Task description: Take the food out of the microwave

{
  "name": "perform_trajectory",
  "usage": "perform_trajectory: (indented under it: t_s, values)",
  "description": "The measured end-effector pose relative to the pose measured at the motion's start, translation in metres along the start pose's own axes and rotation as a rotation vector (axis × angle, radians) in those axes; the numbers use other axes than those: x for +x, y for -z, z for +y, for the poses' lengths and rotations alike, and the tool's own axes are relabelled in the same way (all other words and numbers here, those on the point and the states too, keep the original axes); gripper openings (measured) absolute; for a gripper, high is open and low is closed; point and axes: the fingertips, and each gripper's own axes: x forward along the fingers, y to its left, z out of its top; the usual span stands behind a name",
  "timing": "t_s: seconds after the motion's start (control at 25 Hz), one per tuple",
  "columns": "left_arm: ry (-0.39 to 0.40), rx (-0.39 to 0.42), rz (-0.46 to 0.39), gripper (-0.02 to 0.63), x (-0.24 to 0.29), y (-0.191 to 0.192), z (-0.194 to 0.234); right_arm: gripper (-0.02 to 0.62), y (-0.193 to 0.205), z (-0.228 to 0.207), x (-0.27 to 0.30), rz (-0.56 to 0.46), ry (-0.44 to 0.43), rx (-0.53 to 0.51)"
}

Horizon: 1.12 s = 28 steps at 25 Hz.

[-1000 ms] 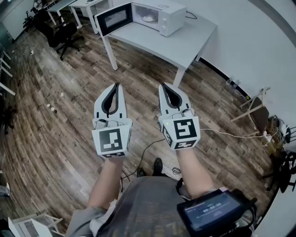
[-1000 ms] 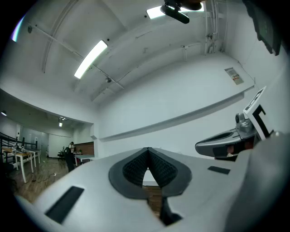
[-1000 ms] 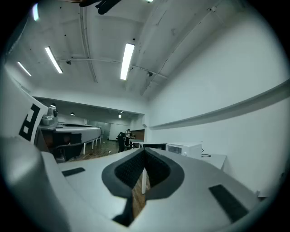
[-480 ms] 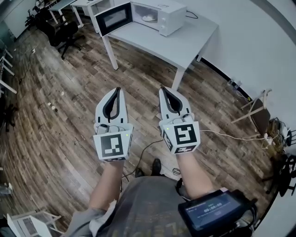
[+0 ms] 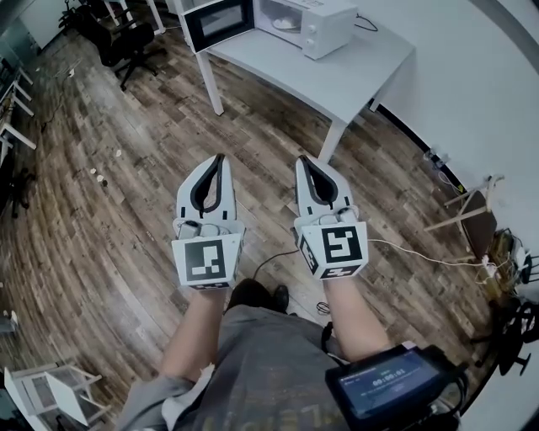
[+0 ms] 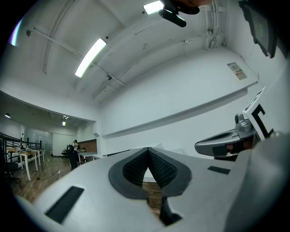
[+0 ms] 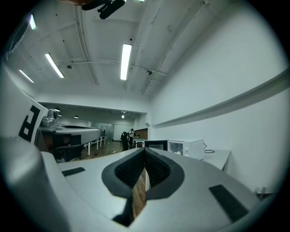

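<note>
A white microwave (image 5: 310, 21) stands on a white table (image 5: 337, 80) at the top of the head view, its dark door (image 5: 217, 23) swung open to the left. A pale dish of food (image 5: 285, 23) shows inside the cavity. My left gripper (image 5: 220, 158) and right gripper (image 5: 301, 160) are held side by side over the wood floor, well short of the table, both shut with nothing between the tips. The right gripper view shows the microwave (image 7: 188, 147) small and far ahead on the table.
Black office chairs (image 5: 126, 38) stand left of the table. More white desks (image 5: 13, 126) line the left edge. A cable (image 5: 413, 246) runs across the floor toward a power strip at right, by a wooden stand (image 5: 472, 206). A white wall runs behind the table.
The view has shifted toward the table: the microwave sits higher and further right in frame. Both grippers keep the same pose, side by side and shut.
</note>
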Motion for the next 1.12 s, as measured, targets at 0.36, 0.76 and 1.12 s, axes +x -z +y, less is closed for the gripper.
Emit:
perform_trajectory:
  t_s: [0.36, 0.76, 1.12]
  values:
    - [-0.037, 0.005, 0.016, 0.008, 0.033, 0.018, 0.033, 0.006, 0.01, -0.008, 0.042, 0.009, 0.0, -0.008]
    - [0.019, -0.04, 0.012, 0.008, 0.1, 0.053, 0.091, 0.006, 0.018, -0.007, 0.132, 0.018, 0.052, -0.027]
    - [0.057, -0.047, -0.003, 0.008, 0.154, 0.063, 0.162, 0.006, 0.021, 0.01, 0.214, 0.027, 0.099, -0.031]
